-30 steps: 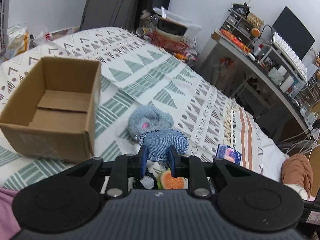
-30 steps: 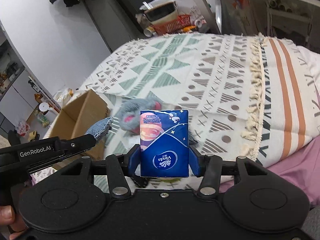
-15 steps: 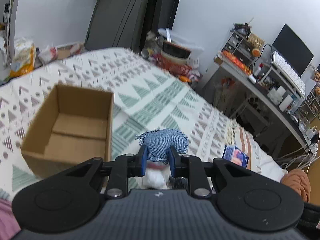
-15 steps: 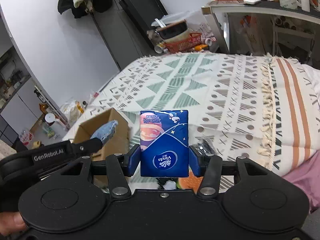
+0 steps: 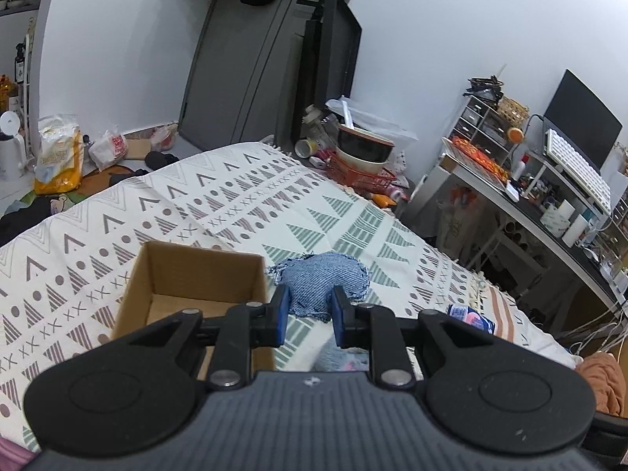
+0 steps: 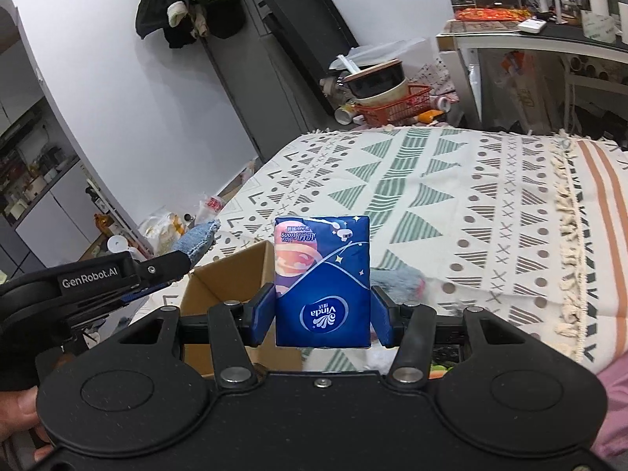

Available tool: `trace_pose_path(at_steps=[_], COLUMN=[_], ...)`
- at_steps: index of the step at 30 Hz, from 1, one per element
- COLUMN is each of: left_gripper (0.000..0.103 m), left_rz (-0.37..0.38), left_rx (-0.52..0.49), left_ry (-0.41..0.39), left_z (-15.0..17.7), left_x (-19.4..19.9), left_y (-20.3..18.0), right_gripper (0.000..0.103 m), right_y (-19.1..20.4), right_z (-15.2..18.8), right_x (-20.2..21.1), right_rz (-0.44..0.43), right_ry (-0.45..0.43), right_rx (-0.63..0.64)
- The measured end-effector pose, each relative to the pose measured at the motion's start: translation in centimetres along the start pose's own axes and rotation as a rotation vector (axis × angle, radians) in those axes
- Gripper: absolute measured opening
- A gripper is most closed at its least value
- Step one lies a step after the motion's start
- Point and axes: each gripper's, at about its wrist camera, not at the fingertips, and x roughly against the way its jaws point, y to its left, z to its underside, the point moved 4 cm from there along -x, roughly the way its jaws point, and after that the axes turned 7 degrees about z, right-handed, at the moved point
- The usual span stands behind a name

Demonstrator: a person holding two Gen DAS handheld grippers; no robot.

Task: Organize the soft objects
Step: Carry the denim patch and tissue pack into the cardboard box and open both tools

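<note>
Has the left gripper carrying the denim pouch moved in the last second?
Yes. The left gripper, shut on the denim pouch, has risen off the bedspread and toward the cardboard box.

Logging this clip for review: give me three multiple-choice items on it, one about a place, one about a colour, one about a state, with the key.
1. Where is the cardboard box?
A. on the patterned bedspread
B. on the desk
C. on the floor

2. What colour is the main body of the tissue pack held by the right tool?
A. green
B. dark blue
C. yellow

3. What is the state of the left tool?
A. open and holding nothing
B. shut on the denim pouch
C. resting inside the box

Key: 1 A, the box sits on the bedspread in both views. 2 B, the wrapper is dark blue with a pink-orange planet print. 3 B, its blue pads clamp the frayed denim beside the box.
</note>
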Motion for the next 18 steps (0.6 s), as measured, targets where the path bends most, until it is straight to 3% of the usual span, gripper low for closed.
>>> trace_pose_path(at_steps=[9, 18], left_gripper=[0.021, 0.022], left_rz=[-0.045, -0.099], left_rx=[0.092, 0.184], left_ry=[0.013, 0.080], left_z=[0.8, 2.0], left_x=[-0.8, -1.7], left_y=[5.1, 10.9], right_gripper=[0.050, 0.050], right_y=[3.6, 7.6], right_z=[0.4, 1.6], right_x=[-2.7, -5.4], right_rz=[-0.019, -0.048], right_ry=[0.035, 0.079], right_rx=[0.043, 0.067])
